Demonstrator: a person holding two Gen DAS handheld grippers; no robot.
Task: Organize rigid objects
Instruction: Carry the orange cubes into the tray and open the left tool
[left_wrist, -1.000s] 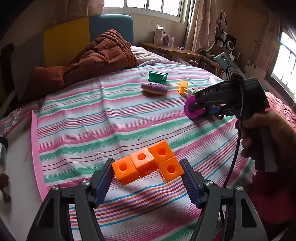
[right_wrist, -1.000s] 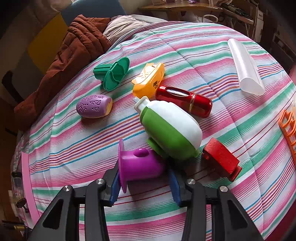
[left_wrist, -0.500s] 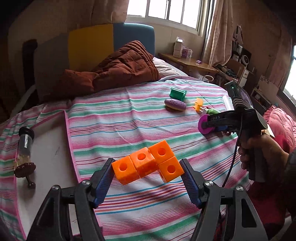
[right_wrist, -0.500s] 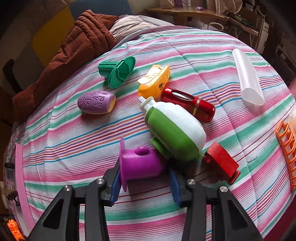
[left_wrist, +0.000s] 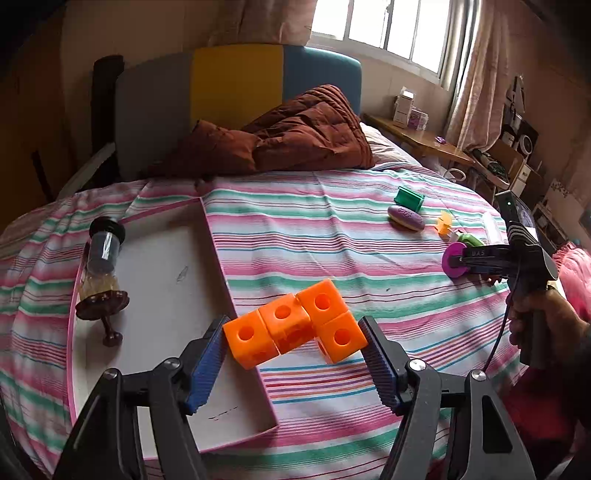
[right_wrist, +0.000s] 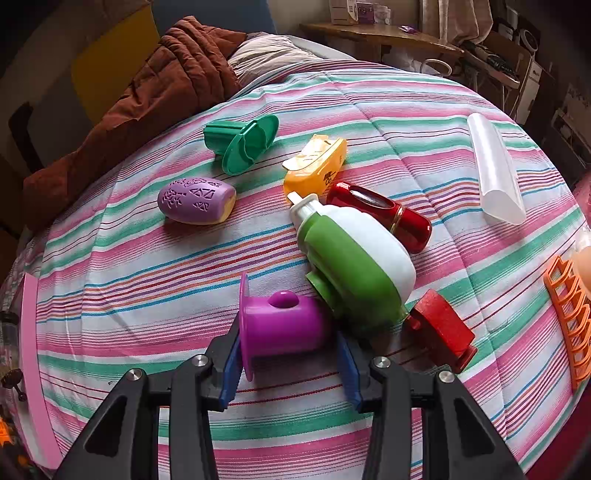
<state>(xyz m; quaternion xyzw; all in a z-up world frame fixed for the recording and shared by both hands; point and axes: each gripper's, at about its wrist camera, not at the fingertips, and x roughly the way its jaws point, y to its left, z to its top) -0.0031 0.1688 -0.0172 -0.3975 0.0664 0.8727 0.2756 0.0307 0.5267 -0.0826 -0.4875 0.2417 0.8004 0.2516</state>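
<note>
A: What's the surface?

B: A bed with a pink, green and white striped cover (left_wrist: 332, 229). A rumpled brown quilt (left_wrist: 295, 136) lies at its head, against a grey, yellow and blue headboard (left_wrist: 236, 81); behind that is a curtained window (left_wrist: 388, 29), with a wooden side desk (left_wrist: 417, 136) beside it.

A: Any writing?

B: Black print on the yellow plastic case (right_wrist: 317, 162), too small to read. Pale letters on the side of the right hand-held gripper (left_wrist: 456, 260) in the left view, not clear either.

A: The left hand-held gripper (left_wrist: 295, 339)?

B: Its blue ribbed pads are clamped on an orange plastic piece of four joined cubes with round holes (left_wrist: 295, 325), lifted above the near edge of a white flat tray with a pink rim (left_wrist: 236, 321). In that tray lies a clear and brown hourglass-like jar (left_wrist: 99, 273).

A: And the right one?

B: Its jaws close on a purple plastic flanged cup (right_wrist: 277, 325) lying on its side, touching a green and white squat bottle (right_wrist: 354, 266). Beyond the bottle lie a red glossy cylinder (right_wrist: 380, 214), a purple egg-shaped toy (right_wrist: 195, 199) and a green flanged cup (right_wrist: 240, 144).
</note>
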